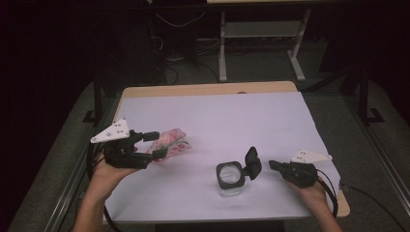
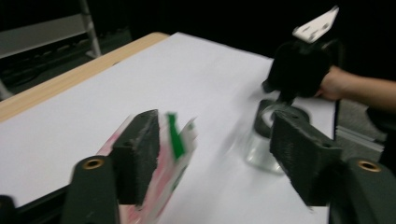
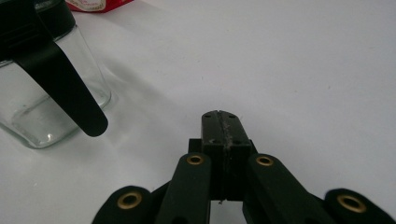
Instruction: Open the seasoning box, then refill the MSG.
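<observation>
One pink-and-white packet (image 1: 170,142) with red print lies at the left of the white-covered desk (image 1: 251,116), and one clear glass jar (image 1: 228,179) with a black rim stands nearer the middle front, its single black flip lid (image 1: 253,163) raised upright at its right side. The left gripper (image 1: 154,144), held in the person's left hand (image 1: 107,175), sits right at the packet with its two jaws spread apart; in the left gripper view the packet (image 2: 159,172) rests against the inner face of the left jaw while the right jaw stands well clear of it, so the packet is released, not clamped. That view is blurred, and a green mark shows on the packet's edge. The right gripper (image 1: 274,165), in the person's right hand (image 1: 314,195), lies low near the desk just right of the jar's lid, its two jaws clenched flat together on nothing, as the right gripper view (image 3: 220,126) shows, with the jar (image 3: 42,107) at its upper left. Jar and packet are well apart.
</observation>
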Demonstrator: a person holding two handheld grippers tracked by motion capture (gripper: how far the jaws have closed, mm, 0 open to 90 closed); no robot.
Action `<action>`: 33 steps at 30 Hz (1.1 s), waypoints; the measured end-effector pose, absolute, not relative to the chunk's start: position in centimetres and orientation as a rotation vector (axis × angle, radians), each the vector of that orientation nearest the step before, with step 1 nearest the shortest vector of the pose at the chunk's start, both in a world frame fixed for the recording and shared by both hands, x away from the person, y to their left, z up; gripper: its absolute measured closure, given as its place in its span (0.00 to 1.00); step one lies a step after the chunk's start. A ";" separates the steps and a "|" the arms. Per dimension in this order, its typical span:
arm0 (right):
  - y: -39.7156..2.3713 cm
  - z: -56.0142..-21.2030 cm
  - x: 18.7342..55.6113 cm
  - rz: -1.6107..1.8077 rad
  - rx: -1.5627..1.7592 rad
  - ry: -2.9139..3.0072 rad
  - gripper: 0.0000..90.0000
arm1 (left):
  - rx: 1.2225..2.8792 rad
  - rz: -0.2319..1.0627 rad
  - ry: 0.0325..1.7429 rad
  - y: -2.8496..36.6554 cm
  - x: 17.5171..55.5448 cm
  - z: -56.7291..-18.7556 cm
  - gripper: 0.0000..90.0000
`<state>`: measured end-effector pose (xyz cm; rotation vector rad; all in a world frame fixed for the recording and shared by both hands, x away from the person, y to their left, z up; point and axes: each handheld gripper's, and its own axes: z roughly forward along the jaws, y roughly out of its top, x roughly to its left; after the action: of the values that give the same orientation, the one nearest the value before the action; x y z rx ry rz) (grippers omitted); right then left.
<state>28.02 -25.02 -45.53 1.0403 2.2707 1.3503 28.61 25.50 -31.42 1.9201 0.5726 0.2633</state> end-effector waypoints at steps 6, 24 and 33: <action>-25.0 -45.5 28.1 1.350 1.042 2.273 1.00 | 1.931 0.277 0.587 26.5 29.1 -32.6 0.30; -25.0 -45.6 28.1 1.352 1.053 2.279 1.00 | 1.999 0.326 0.567 26.2 29.4 -35.4 0.20; -25.0 -45.6 28.1 1.350 1.052 2.281 1.00 | 2.008 0.354 0.574 25.0 30.8 -36.5 0.28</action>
<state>28.14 -24.99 -45.56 1.0518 2.2809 1.3495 30.82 24.95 -36.53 2.0079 0.5740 0.3545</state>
